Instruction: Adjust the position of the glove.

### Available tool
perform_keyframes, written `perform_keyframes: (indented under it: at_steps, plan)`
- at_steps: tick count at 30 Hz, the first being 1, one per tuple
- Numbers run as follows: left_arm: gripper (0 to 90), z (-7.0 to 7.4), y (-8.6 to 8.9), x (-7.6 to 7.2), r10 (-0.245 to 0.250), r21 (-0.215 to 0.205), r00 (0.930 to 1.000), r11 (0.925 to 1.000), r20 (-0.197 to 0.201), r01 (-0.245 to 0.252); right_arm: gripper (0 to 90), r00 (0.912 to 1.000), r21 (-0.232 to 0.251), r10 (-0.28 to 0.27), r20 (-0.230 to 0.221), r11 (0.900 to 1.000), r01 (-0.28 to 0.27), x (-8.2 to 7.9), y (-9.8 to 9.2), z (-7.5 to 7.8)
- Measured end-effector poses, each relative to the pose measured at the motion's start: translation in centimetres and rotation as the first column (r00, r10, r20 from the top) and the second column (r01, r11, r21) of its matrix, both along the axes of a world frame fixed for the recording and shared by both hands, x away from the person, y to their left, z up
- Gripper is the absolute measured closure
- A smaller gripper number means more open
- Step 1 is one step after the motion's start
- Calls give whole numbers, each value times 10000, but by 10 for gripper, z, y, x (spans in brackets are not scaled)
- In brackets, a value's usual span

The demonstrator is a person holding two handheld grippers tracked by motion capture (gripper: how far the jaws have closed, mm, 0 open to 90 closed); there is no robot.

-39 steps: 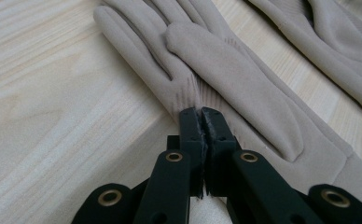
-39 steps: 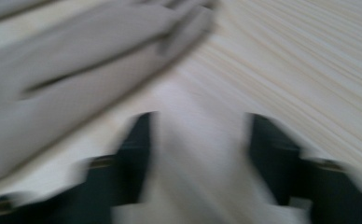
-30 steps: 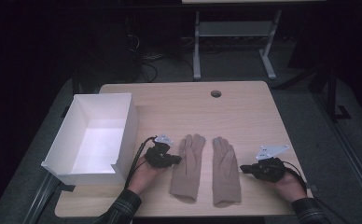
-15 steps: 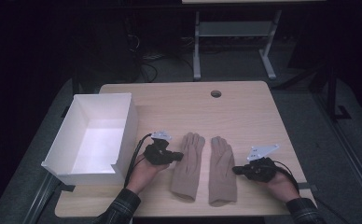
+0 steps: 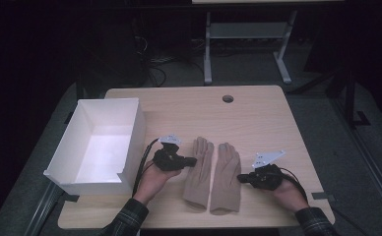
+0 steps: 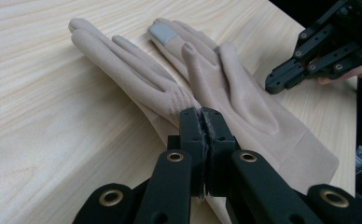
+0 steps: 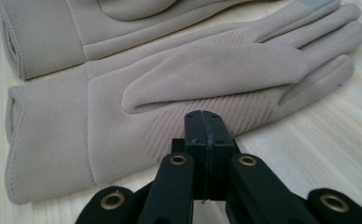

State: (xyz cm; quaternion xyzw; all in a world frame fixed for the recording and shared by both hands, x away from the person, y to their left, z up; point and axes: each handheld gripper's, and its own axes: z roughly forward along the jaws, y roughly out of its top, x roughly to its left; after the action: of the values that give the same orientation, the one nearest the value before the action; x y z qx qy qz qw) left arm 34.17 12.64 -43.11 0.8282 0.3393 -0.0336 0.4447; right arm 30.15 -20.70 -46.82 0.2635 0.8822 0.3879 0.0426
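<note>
Two beige gloves lie flat side by side near the table's front, fingers pointing away: the left glove and the right glove, which has a grey fingertip patch. My left gripper is shut, its tip against the left glove's outer edge near the hand part, with nothing seen between the jaws. My right gripper is also shut, its tip at the right glove's outer edge beside the folded thumb. It appears in the left gripper view as the right gripper, just beyond the gloves.
An open white box stands on the left of the wooden table, close to my left hand. A cable hole sits near the far edge. Beyond the table the floor is dark, with a metal frame and cables.
My right gripper has slid left across the table up to the right glove's edge. The left gripper and both gloves have stayed where they were.
</note>
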Motion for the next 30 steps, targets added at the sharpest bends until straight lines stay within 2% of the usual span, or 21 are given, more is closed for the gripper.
perform_keyframes:
  at_steps: [8,17,30]
  plan:
    - [882,5,-9,2,-169,-124,9998,9998,92,171,898,10000,67,83,-16,9999,-82,1,8,0]
    - [882,10,-13,3,-313,-455,9995,9985,105,317,898,9997,119,259,-40,9996,-258,3,19,-1]
    - [882,14,-20,2,-542,-454,9983,9974,222,552,898,9979,248,641,-70,9976,-639,6,42,-2]
